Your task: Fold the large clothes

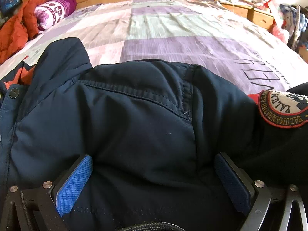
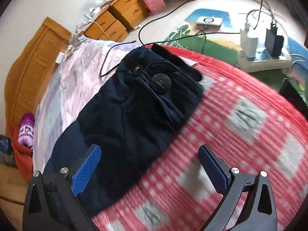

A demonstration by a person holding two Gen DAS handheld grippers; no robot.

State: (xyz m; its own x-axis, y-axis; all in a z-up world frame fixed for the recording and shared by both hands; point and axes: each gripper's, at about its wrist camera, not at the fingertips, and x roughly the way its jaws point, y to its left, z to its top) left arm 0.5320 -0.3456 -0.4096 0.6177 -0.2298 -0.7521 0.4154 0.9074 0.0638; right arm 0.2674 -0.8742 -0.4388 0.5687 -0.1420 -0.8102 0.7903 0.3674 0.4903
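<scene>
— Where's the jacket [image 1: 134, 119] now?

— Spread on the bed, half on the lilac sheet [image 1: 173, 44], its cuff end over the red checked quilt [image 2: 240, 134]. I judge it partly folded.

— And your claws?

— My left gripper [image 1: 153, 175] sits low on the padding, jaws wide, fabric bulging between unpinched. My right gripper [image 2: 150, 165] hangs released above the jacket's edge, so I can pick a fresh hold.
</scene>
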